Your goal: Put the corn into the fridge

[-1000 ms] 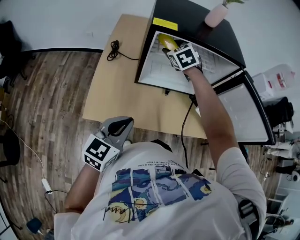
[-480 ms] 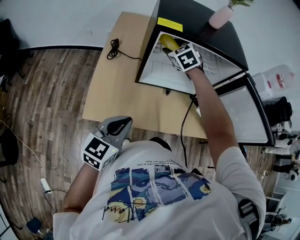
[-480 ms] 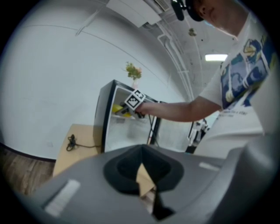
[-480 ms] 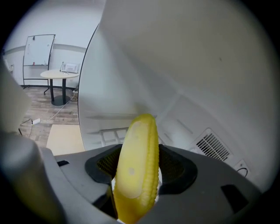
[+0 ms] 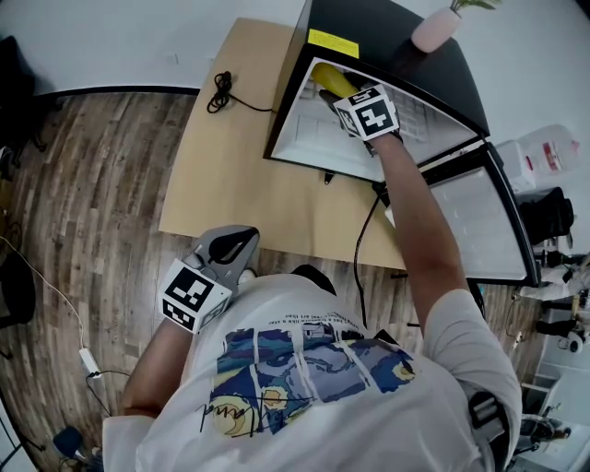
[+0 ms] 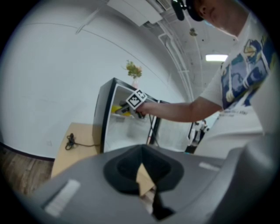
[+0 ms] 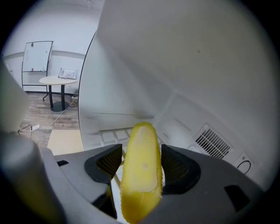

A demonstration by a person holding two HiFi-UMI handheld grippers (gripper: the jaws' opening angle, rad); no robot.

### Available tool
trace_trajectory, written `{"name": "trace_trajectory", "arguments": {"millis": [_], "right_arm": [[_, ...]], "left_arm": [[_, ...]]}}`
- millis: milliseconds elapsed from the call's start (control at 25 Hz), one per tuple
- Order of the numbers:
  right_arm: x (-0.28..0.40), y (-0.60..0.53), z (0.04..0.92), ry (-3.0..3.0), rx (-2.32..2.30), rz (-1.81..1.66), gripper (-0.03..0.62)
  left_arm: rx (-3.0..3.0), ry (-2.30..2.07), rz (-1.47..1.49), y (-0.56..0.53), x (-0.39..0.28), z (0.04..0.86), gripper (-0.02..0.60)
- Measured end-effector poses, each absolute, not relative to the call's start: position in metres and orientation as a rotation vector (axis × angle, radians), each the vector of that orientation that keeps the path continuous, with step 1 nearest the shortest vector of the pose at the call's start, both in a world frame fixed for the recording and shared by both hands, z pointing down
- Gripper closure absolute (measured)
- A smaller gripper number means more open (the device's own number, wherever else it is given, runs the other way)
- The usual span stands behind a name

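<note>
A yellow corn cob point(image 7: 141, 175) is clamped between the pads of my right gripper point(image 7: 139, 159), its tip pointing at the fridge's white back wall. In the head view the right gripper point(image 5: 334, 92) reaches into the open black fridge point(image 5: 293, 85) at the upper compartment, with the corn point(image 5: 330, 79) sticking out ahead of it. The left gripper point(image 5: 238, 244) hangs by my waist over the floor, jaws together and holding nothing. The left gripper view shows its own jaws point(image 6: 144, 177) meeting, with the fridge point(image 6: 105, 118) far off.
The fridge stands on a wooden table point(image 5: 240, 184), its door point(image 5: 479, 221) swung open to the right. A black cable point(image 5: 221, 92) lies coiled on the table's far left. A pink vase point(image 5: 431, 26) sits on the fridge top. A vent grille point(image 7: 214, 142) marks the fridge's back wall.
The right gripper with the corn has edged slightly farther into the fridge. The left gripper has barely shifted.
</note>
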State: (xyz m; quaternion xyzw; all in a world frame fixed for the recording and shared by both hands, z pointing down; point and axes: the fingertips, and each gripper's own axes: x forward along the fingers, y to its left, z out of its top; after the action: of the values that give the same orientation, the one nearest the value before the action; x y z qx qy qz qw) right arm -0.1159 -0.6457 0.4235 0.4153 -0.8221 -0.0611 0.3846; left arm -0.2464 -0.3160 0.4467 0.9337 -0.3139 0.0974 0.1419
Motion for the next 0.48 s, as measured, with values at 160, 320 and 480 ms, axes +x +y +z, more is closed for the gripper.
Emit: {"name": "trace_trajectory", "arguments": {"millis": [160,320,480], "right_arm": [[-0.111,-0.646,0.421,-2.093,1.087,-0.167,0.337],[-0.105,-0.643,0.418,-2.103,1.124,-0.165,0.332],[-0.099,-0.633,0.415,-2.124,1.148,-0.160,0.330]], "left_arm": [[2.693,-0.902,0.284,-0.315,-0.242,0.446,0.572],[2.687,-0.888,0.292,-0.311,-0.238,0.449,0.572],[2.690,-0.873,0.308,-0.308,-0.231,0.450,0.572]]}}
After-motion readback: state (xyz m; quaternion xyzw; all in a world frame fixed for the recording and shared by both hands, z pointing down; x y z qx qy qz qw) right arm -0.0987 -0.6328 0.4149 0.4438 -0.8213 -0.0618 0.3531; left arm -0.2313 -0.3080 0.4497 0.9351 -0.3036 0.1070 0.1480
